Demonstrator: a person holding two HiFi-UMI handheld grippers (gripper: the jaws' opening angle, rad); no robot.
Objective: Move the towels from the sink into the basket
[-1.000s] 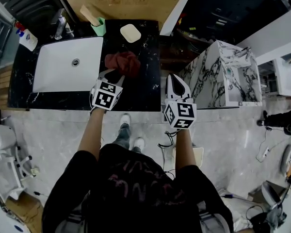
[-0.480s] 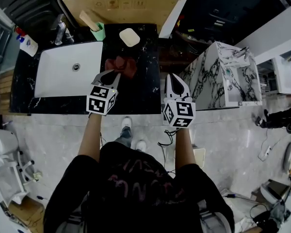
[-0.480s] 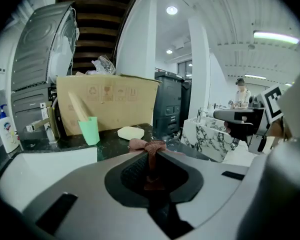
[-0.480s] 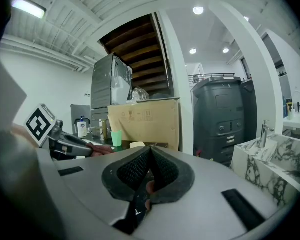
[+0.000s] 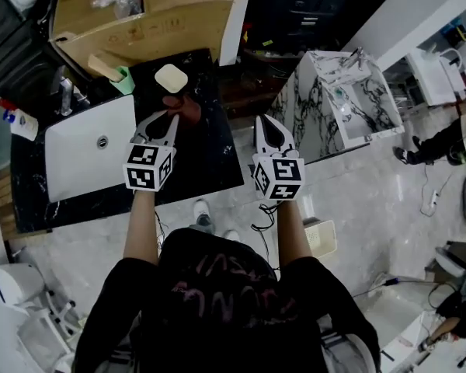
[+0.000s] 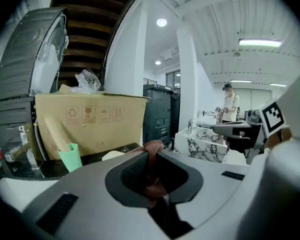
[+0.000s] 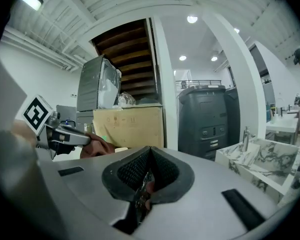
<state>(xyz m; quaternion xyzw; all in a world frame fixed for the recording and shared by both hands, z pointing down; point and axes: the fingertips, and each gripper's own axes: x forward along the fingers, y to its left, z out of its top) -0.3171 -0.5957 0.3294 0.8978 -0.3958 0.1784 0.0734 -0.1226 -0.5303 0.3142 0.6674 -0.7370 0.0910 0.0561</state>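
A reddish-brown towel (image 5: 184, 109) hangs bunched from my left gripper (image 5: 169, 116), above the black counter (image 5: 198, 162) just right of the white sink (image 5: 81, 158). In the left gripper view the towel (image 6: 151, 146) is pinched between the dark pads, which press on it, and a fold sticks up past the tips. My right gripper (image 5: 266, 121) is held level beside the left one, over the counter's right edge, its jaws together with no towel in them. The right gripper view shows the left gripper (image 7: 65, 134) with the towel (image 7: 99, 146) at its tip.
A cardboard box (image 5: 140, 14) stands behind the counter. A green cup (image 5: 123, 78), a cream soap dish (image 5: 171, 78) and the faucet (image 5: 64, 95) sit along the back. A marble vanity (image 5: 334, 99) is to the right, a dark bin (image 6: 160, 114) ahead, a toilet (image 5: 15, 286) lower left.
My left jaws, open around the towel on the counter, have closed on it and lifted it. The head view has swung to the right. The right gripper has kept its place.
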